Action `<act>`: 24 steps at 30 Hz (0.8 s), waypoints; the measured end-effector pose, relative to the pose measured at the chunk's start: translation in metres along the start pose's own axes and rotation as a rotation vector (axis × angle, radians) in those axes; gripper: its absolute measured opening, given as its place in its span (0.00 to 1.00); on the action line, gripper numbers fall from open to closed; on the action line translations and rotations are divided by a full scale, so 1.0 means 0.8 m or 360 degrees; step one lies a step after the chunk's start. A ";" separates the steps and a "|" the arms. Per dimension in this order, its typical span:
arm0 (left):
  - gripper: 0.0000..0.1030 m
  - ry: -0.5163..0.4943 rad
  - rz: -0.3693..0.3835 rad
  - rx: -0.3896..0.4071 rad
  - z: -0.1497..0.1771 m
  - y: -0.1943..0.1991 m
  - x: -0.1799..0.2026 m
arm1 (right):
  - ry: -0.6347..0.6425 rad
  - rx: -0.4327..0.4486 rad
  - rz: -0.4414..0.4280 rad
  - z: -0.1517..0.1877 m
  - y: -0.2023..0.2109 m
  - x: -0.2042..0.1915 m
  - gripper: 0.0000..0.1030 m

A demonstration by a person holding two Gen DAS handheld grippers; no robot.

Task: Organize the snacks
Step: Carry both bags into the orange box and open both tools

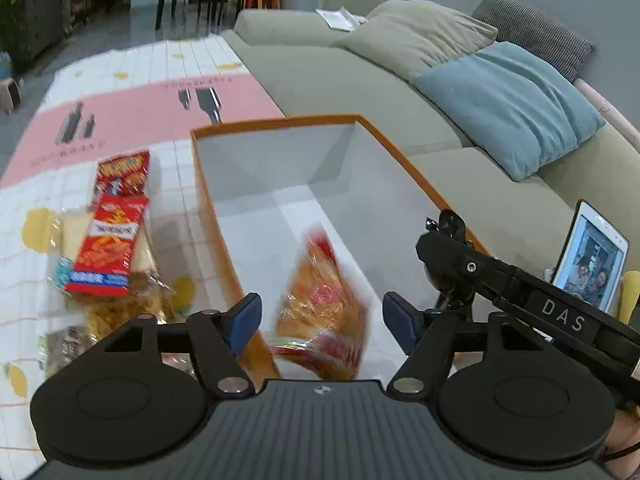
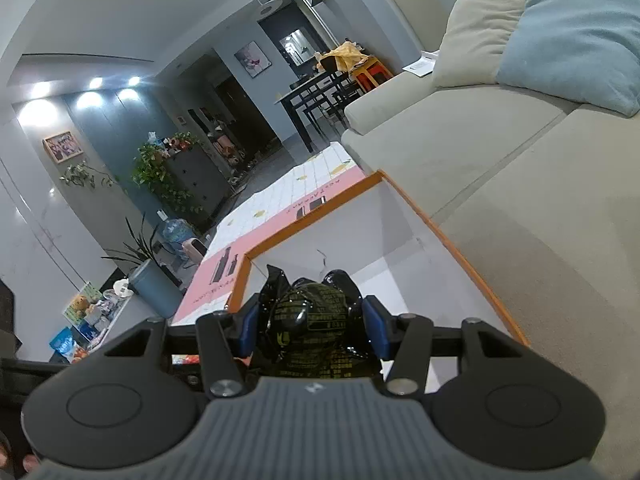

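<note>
An orange-rimmed box point(image 1: 276, 122) with a white inside stands on the table by the sofa. My left gripper point(image 1: 322, 320) is open over its near end. A clear bag of orange-brown snacks point(image 1: 324, 312), blurred, is below and between the fingers, inside the box. My right gripper point(image 2: 310, 326) is shut on a shiny black snack bag point(image 2: 312, 320) and holds it above the box point(image 2: 312, 216). Its arm shows in the left wrist view point(image 1: 520, 280) over the box's right rim. Red cracker packs point(image 1: 114, 224) lie left of the box on other snack bags.
The table has a white grid and pink cloth point(image 1: 132, 100). A grey-green sofa point(image 1: 360, 80) with cushions runs along the right. A tablet point(image 1: 592, 260) leans at the right. Several more clear snack bags point(image 1: 104, 312) lie at the table's near left.
</note>
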State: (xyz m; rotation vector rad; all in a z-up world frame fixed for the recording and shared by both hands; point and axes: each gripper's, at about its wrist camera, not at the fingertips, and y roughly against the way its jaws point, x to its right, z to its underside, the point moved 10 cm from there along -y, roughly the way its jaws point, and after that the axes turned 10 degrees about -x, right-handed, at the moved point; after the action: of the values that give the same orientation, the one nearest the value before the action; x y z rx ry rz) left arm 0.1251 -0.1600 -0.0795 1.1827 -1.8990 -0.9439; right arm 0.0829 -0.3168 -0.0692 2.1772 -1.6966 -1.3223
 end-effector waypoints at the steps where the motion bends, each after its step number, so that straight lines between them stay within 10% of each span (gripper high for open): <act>1: 0.82 -0.0015 -0.0019 0.0016 -0.001 0.004 0.000 | 0.0004 -0.0004 0.0008 -0.002 -0.001 0.000 0.51; 24: 0.83 0.0186 -0.0304 0.0002 0.010 0.017 -0.070 | 0.0340 -0.0154 0.0335 0.020 -0.035 -0.005 0.51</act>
State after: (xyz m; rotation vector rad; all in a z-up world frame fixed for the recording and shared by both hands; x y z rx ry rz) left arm 0.1319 -0.1020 -0.0815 1.4078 -1.7178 -0.9516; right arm 0.0935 -0.2961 -0.0921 1.9458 -1.6865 -1.0555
